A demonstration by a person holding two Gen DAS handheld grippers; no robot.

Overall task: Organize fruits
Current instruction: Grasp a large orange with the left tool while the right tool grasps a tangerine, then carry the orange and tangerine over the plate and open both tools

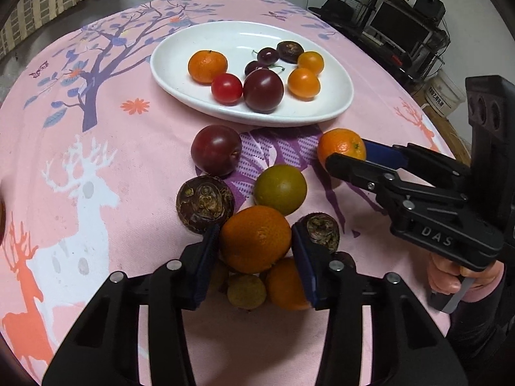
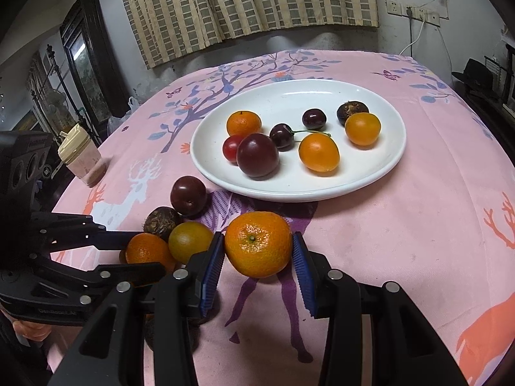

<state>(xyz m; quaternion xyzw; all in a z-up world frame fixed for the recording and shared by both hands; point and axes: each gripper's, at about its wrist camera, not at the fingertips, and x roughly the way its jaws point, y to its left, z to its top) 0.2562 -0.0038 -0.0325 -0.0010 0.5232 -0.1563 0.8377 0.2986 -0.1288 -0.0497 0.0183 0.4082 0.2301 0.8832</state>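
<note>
Both grippers are pinching a mandarin between their fingers, left gripper (image 1: pixel 256 241) and right gripper (image 2: pixel 258 247), for carrying to the white plate (image 2: pixel 379 173) at twelve o'clock

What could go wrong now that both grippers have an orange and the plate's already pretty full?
The left gripper has its orange inside a tight pile; lifting may roll the green fruit or the brown ones away.

The plate is crowded, so a dropped orange could knock the cherries about.

The right gripper holds its orange close by, so the two tools may collide.
</note>
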